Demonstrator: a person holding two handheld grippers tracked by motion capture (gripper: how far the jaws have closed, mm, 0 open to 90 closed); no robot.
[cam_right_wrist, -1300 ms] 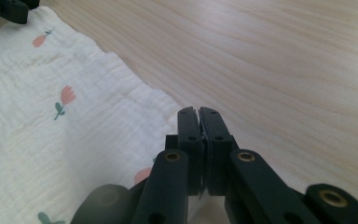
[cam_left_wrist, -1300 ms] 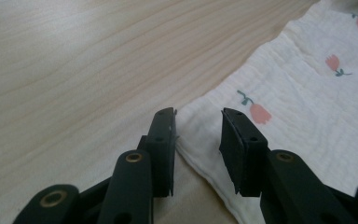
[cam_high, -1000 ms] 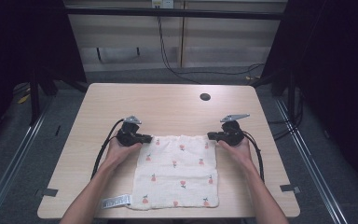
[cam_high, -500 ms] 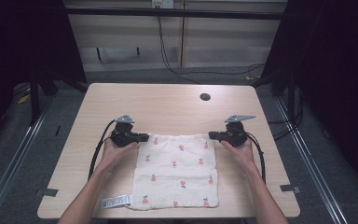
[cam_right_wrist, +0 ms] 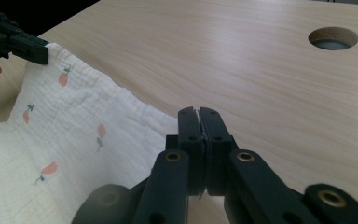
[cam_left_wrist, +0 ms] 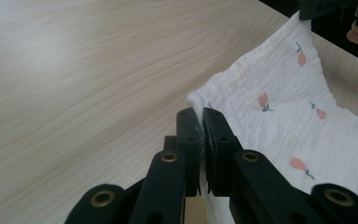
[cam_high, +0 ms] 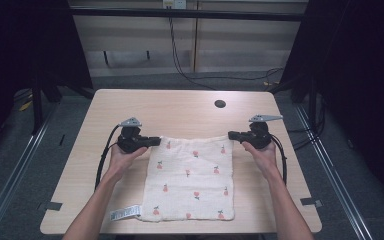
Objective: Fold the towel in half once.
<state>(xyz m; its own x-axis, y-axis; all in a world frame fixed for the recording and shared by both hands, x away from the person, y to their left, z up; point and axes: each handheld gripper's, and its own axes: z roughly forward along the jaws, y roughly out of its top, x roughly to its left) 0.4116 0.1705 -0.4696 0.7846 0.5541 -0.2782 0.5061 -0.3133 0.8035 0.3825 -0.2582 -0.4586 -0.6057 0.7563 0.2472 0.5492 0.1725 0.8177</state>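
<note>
- Left hand [cam_high: 121, 159]: enters from the near edge of the worktop [cam_high: 180, 107] and holds the left gripper [cam_high: 152, 141] at the cloth's far left corner.
- Left gripper fingers [cam_left_wrist: 188, 128]: pressed together, with the corner of the white cloth [cam_left_wrist: 279, 116] pinched between them. In the left gripper view a thin edge of fabric stands up in the seam between the two black fingers.
- Label [cam_high: 125, 213]: a white tag lying on the worktop, at the cloth's near left corner.
- Cloth [cam_high: 192, 177]: white, printed with small red flower motifs. It lies mostly flat at the centre of the near half of the worktop. Its far edge spans between the two grippers and is gathered into slight wrinkles.
- Round hole [cam_high: 220, 104]: set in the worktop, beyond the cloth, well apart from it.
- Right gripper [cam_high: 231, 135]: positioned at the cloth's far right corner, held by the right hand [cam_high: 261, 151].
- Right gripper fingers [cam_right_wrist: 213, 135]: closed against each other at the cloth [cam_right_wrist: 74, 135] corner. A sliver of fabric shows in the seam between them, so they grip the corner.
</note>
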